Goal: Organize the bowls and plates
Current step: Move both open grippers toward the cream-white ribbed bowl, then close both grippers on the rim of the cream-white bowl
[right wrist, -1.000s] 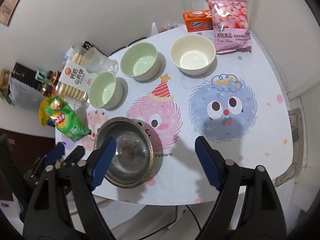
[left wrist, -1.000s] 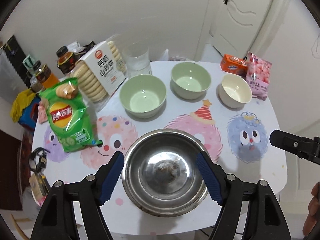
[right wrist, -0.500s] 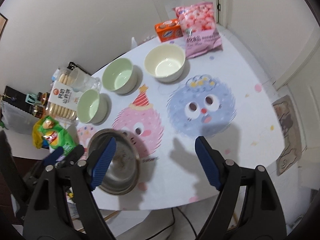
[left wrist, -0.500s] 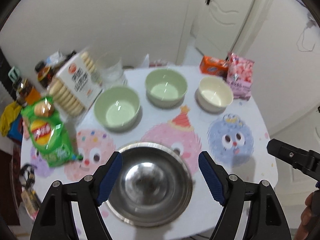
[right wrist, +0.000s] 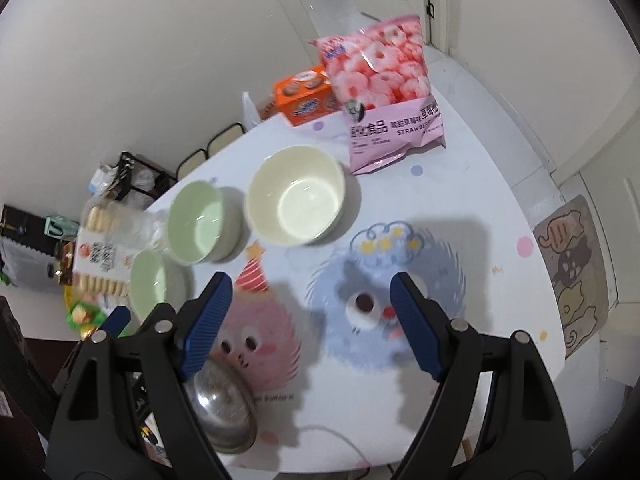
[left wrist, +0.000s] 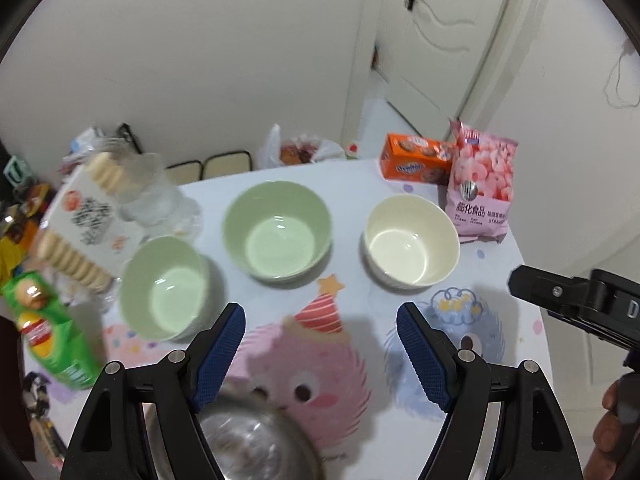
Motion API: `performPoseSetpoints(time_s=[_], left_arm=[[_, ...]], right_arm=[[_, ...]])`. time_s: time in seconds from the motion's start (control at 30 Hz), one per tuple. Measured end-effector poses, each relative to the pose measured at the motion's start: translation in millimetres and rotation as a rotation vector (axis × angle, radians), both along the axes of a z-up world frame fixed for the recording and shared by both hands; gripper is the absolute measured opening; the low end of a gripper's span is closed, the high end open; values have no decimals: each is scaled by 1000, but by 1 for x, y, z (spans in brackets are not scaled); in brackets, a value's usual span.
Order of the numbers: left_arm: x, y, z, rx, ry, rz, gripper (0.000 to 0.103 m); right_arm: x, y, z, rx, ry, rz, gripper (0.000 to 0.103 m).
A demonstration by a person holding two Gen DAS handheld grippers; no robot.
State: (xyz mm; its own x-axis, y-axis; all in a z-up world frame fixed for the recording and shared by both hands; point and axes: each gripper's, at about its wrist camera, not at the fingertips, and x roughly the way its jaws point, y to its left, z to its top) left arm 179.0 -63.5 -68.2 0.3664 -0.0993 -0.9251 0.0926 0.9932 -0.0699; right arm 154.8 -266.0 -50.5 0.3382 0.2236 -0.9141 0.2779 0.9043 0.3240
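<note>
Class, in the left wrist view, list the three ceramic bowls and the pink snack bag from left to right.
Smaller green bowl → larger green bowl → cream bowl → pink snack bag.

— Walls (left wrist: 200,60): plain white, evenly lit. Door (left wrist: 440,40): white, panelled, dark handle, standing closed.
— Floor (right wrist: 460,80): pale, glossy. Mat (right wrist: 572,264) with cat print beside the bench (right wrist: 480,184). Two cream-seated stools (left wrist: 208,166) against the wall.

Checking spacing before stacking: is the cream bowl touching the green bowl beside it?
Apart. The left wrist view shows bare tablecloth between the cream bowl and the nearest green bowl.
</note>
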Motion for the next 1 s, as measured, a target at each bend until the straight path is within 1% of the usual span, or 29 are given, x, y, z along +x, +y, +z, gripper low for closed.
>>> performPoseSetpoints(time_s=[0.07,0.13,0.23,0.37,0.47,0.57,0.67,0.77,0.83,0.9,1.0], left_arm=[[12,-9,-12,8,22,-16,80],[21,-14,-20,28,28,-10,80],[37,-18,-34,14,53,-3,79],[54,-33,-51,23,67,-44,78],[66,-44,-63,41,88,-66,71],[79,-50,-73,43,112,-76,69],[89,-55,-85,59,135,-85,65],[98,-62,-91,107,135,-107,65],[102,-62,-92,106,141,-106,65],[105,-62,-93,105,152,-110,65],[105,-63,-92,108,155,-116,65]], right_arm=[[13,-8,-12,13,32,-1,81],[24,-14,-19,29,44,10,81],[40,-17,-32,13,71,39,81],[57,-25,-49,25,105,30,81],[71,-31,-60,35,129,24,81],[82,-32,-71,38,154,20,80],[91,-32,-85,49,181,14,76],[97,-32,-98,60,215,3,73],[101,-33,-106,73,233,-7,72],[104,-33,-110,74,242,-10,69],[104,-32,-112,83,251,-17,68]])
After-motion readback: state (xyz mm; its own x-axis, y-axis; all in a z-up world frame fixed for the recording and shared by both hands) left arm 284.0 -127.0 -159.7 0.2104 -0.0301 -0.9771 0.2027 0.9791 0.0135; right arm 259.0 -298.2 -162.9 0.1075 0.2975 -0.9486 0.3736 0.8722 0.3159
